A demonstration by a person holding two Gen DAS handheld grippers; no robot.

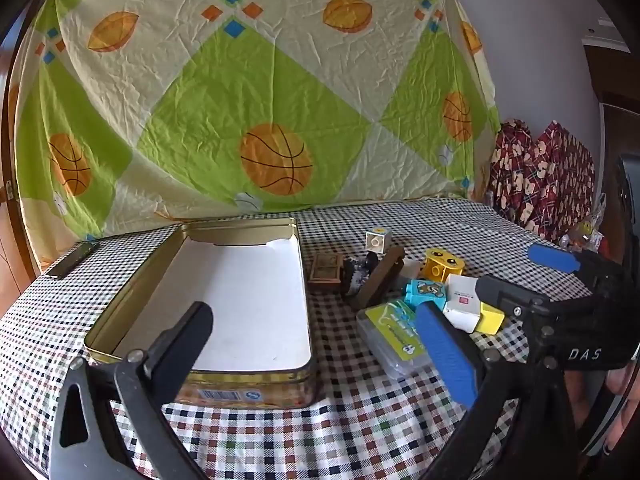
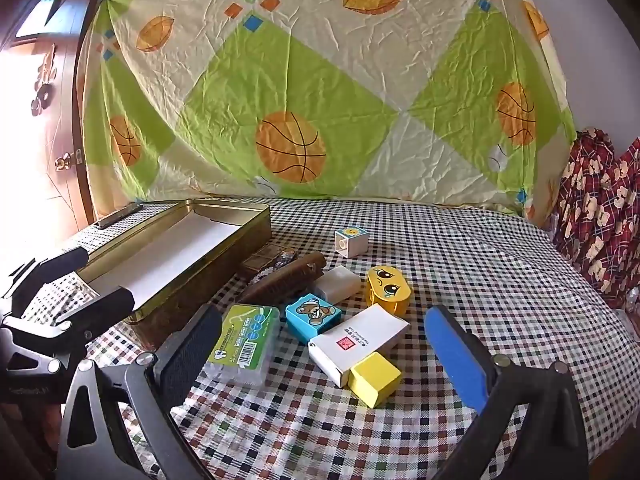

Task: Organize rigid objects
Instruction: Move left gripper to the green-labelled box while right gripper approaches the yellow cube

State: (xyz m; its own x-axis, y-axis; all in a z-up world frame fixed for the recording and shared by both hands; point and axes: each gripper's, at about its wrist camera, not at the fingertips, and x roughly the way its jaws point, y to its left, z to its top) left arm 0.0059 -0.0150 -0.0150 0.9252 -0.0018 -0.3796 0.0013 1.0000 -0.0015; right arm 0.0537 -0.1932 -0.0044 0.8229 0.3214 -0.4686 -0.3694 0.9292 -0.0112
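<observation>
An open gold tin (image 1: 240, 300) with a white liner and nothing in it lies at the left of the checked table. To its right sits a cluster: a green-labelled clear case (image 2: 246, 340), blue bear block (image 2: 312, 316), white carton (image 2: 358, 342), yellow cube (image 2: 374, 378), yellow face block (image 2: 388, 290), white block (image 2: 338, 284), brown comb (image 2: 280, 280) and a white sun cube (image 2: 352, 240). My left gripper (image 1: 316, 344) hovers open over the tin's near end. My right gripper (image 2: 324, 354) hangs open just before the carton and yellow cube, holding nothing.
A dark flat device (image 1: 72, 260) lies at the table's far left corner behind the tin. A small brown box (image 1: 326, 272) sits beside the tin. A basketball-print sheet hangs behind the table, and red patterned fabric (image 1: 540, 184) is piled at the right.
</observation>
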